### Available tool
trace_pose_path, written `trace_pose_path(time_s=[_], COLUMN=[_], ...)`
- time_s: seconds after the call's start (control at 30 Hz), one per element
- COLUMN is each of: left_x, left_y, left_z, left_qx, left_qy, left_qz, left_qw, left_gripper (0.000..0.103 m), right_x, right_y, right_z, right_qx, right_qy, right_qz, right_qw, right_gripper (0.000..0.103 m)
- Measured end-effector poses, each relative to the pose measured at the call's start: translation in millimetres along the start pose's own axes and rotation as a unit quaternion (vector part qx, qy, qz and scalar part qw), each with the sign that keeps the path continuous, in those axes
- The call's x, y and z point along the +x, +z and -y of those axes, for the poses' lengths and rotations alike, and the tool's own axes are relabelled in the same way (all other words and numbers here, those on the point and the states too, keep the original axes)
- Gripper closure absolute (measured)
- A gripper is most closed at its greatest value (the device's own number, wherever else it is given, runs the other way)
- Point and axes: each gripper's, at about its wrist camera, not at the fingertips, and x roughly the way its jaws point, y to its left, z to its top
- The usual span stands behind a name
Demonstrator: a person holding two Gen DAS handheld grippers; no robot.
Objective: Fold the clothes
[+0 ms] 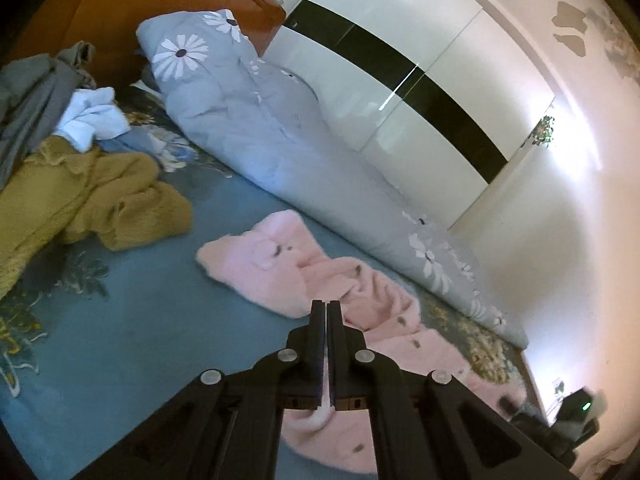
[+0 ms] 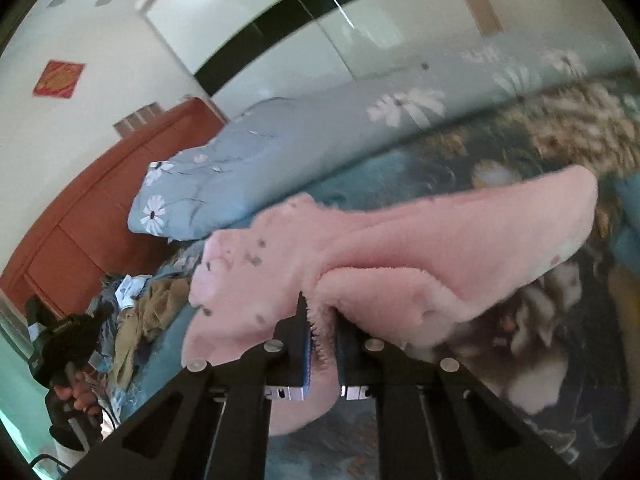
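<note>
Pink fleece garment (image 1: pixel 360 288) lies on bed (image 1: pixel 140 320), lower part hidden behind left tool (image 1: pixel 327 306), clamped on a thin fold. Right tool (image 2: pixel 322 312) pinches raised blurred fleece; far bed smeared.

Both wrist cams look forward and down along their fingers, close over the bed (image 1: pixel 132 344); both catch the pink garment (image 2: pixel 420 248), floral duvet (image 1: pixel 248 140) and wardrobe (image 1: pixel 400 52).

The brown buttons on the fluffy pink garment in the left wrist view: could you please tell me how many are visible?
4 on the fluffy pink garment: one upper, two on the middle placket, one near the bottom hem. The gripper may hide others.
</note>
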Motion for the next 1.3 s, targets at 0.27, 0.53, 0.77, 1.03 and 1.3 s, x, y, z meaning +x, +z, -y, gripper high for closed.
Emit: trace_pose_path(time_s=[0.27,0.53,0.77,1.03,1.3], left_x=[49.6,95.3,131.4,145.4,143.3], left_y=[-57.9,-96.2,-113.0,-115.8,-117.5], left_z=[-11.4,-0.1,24.9,44.7,45.7], left_qx=[-0.014,-0.048,-0.028,0.006,0.010], left_qy=[-0.001,-0.030,-0.033,-0.026,-0.047], left_qz=[-0.094,-0.170,-0.207,-0.199,-0.199], left_qw=[0.9954,0.9839,0.9774,0.9796,0.9787], left_gripper=[0.061,0.045,0.043,0.038,0.025], right_x=[-62.1,-75.7,-85.2,-116.1,-9.5], right_y=[1.5,-32.4,-34.8,-36.2,19.7], right_z=[-5.8,21.0,21.2,22.2,-26.2], right_qx=[-0.006,-0.041,-0.073,-0.107,-0.133], right_qy=[-0.040,-0.133,-0.167,-0.239,-0.085], right_qz=[0.079,0.005,-0.024,-0.008,-0.040], right_qw=[0.996,0.990,0.983,0.965,0.987], right_gripper=[0.094,0.093,0.082,0.052,0.040])
